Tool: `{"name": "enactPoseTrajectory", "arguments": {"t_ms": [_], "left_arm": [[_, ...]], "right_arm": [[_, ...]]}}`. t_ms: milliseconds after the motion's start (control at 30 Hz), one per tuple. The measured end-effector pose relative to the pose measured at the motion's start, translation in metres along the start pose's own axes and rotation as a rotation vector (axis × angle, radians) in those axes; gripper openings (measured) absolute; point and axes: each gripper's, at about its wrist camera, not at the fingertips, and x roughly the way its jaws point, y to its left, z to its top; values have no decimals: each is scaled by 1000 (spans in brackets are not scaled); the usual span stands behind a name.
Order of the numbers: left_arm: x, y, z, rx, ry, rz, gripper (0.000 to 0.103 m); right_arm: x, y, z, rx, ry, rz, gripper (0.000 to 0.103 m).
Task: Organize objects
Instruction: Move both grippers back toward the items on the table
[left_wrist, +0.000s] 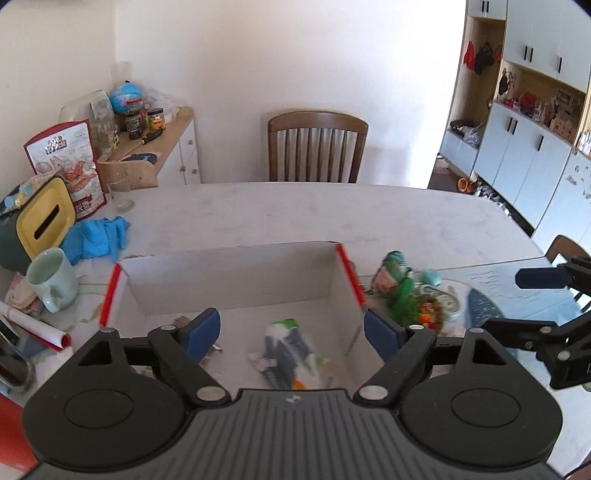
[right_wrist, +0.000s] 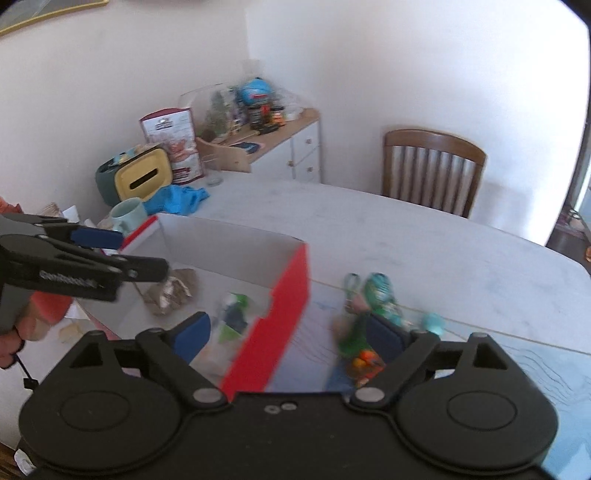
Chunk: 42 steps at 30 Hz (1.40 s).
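Observation:
An open cardboard box (left_wrist: 236, 273) with red flaps and a white inside stands on the table. A blurred green, white and dark packet (left_wrist: 288, 350) lies on its floor, with a crumpled brownish scrap (right_wrist: 173, 291) near the left wall. My left gripper (left_wrist: 291, 332) hangs open above the box, nothing between its blue pads. My right gripper (right_wrist: 290, 334) is open and empty over the box's red right wall (right_wrist: 280, 325). Just right of the box lies a heap of small items (left_wrist: 402, 291), green, teal and orange. Each gripper shows in the other's view: right gripper (left_wrist: 500, 302), left gripper (right_wrist: 142, 254).
A pale green mug (left_wrist: 51, 278), blue gloves (left_wrist: 98, 240) and a yellow-lidded tissue box (left_wrist: 40, 218) crowd the table's left end. A wooden chair (left_wrist: 317, 147) stands behind the table, beside a cluttered side cabinet (left_wrist: 162, 147). A blue patterned mat (left_wrist: 524, 295) covers the right side.

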Motion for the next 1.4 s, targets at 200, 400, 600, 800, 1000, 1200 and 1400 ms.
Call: {"name": "enactPoseTrajectory", "arguments": {"t_ms": [200,400,600,800,1000,1200,1400], "left_arm": [[-7,-24,-5,-5,-36,-56,101],[-8,-56,-16,25,-70,-124,103],[-1,-97,-41,81,-21,-198,103],[13,-131,-71,100,13,-246,103],[29,-148,-98,127,37,-223,103],[47,-156,-118,124,72,-177,103],[64,-162,-133,129,92,-137,103]], "right_arm": [[-21,-35,-17,14,-9,-46,97],[-29,-69,-34,39,7,-94,97],[-18,-89,-51,28,38,-113,97],[-8,-99,-67,-21,69,-82,97],[7,-107,-78,-29,127,-61,96],[22,-110,-88,-12,169,-18,95],[43,-105,-98,-22,210,21,94]]}}
